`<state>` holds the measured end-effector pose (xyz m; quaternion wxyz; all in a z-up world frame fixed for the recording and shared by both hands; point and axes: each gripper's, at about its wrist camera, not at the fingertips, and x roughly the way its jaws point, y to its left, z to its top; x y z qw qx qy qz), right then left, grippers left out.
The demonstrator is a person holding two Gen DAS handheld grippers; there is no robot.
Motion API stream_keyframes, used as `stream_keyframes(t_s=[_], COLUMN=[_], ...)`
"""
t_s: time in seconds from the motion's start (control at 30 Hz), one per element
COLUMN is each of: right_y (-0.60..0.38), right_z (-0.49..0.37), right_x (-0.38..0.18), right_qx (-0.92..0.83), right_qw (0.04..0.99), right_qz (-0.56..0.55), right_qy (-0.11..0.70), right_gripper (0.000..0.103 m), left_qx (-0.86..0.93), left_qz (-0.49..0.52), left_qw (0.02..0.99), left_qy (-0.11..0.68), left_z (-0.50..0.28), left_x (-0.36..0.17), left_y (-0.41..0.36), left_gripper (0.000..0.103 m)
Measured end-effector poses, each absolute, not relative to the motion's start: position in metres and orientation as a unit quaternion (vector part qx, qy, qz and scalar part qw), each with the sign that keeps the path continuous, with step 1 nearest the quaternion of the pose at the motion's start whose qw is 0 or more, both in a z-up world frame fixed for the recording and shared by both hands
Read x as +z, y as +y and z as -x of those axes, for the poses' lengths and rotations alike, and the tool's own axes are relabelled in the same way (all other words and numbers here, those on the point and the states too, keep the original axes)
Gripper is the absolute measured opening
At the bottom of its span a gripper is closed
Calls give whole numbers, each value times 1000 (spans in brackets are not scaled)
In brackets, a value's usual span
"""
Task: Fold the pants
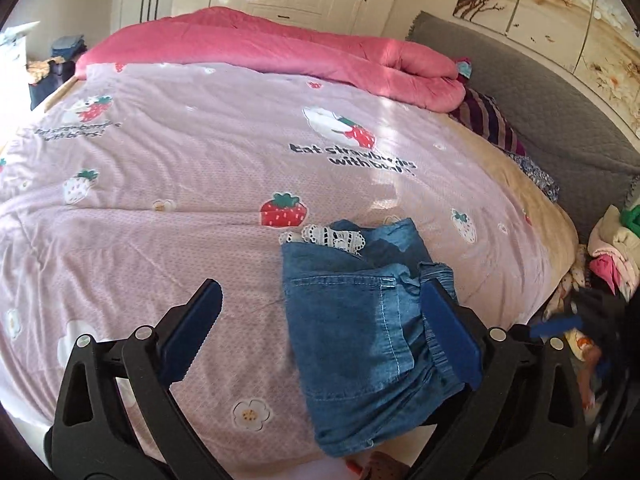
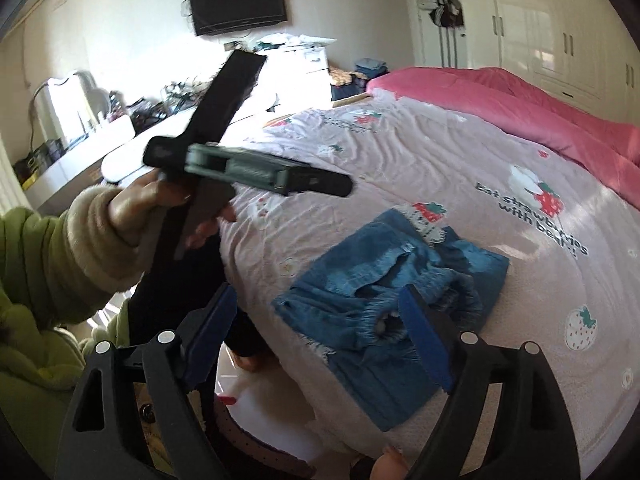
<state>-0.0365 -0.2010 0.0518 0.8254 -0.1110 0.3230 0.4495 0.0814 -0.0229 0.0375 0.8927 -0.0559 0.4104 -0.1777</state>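
Observation:
Small blue denim pants [image 1: 356, 320] with white lace trim [image 1: 328, 236] lie folded in a compact bundle near the front edge of the bed; they also show in the right wrist view [image 2: 384, 304]. My left gripper [image 1: 320, 296] is open and empty, held above the bed with the pants under its right finger. My right gripper [image 2: 320, 308] is open and empty, above the bed's front edge beside the pants. The left hand with its gripper body [image 2: 240, 168] is raised at the left of the right wrist view.
The bed has a pink strawberry-print cover [image 1: 180, 168] and a rolled pink quilt [image 1: 280, 48] at the far side. A grey headboard [image 1: 540, 92] and a clothes pile [image 1: 612, 248] are at the right. A desk with clutter [image 2: 120, 128] and a wall TV [image 2: 236, 2] stand left.

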Motion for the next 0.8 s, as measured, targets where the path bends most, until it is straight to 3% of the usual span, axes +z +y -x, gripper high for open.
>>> stream_keyframes(t_s=[0.1, 0.17, 0.43, 0.5, 0.57, 0.63, 0.8], right_y=[-173, -160, -123, -115, -109, -110, -127], right_z=[51, 52, 35, 32, 29, 29, 49], right_x=[36, 24, -13, -21, -30, -32, -37], right_qx=[467, 471, 450, 443, 446, 465, 475], right_qw=[811, 801, 785, 781, 771, 760, 739], right_qz=[164, 189, 282, 304, 318, 311, 352], right_qy=[313, 317, 319, 318, 326, 332, 322], right_gripper=[80, 68, 52, 42, 18, 9, 5], left_qx=[-190, -203, -220, -223, -223, -222, -230], left_qz=[41, 39, 33, 31, 24, 18, 28], left_qw=[883, 875, 852, 848, 847, 845, 838], left_qy=[427, 439, 473, 480, 482, 486, 495], left_z=[-92, -97, -109, -112, -115, -118, -127], left_x=[23, 14, -18, -26, -31, -36, -46], left_y=[-35, -40, -51, -53, -56, -59, -61], left_gripper=[93, 93, 93, 93, 93, 93, 93])
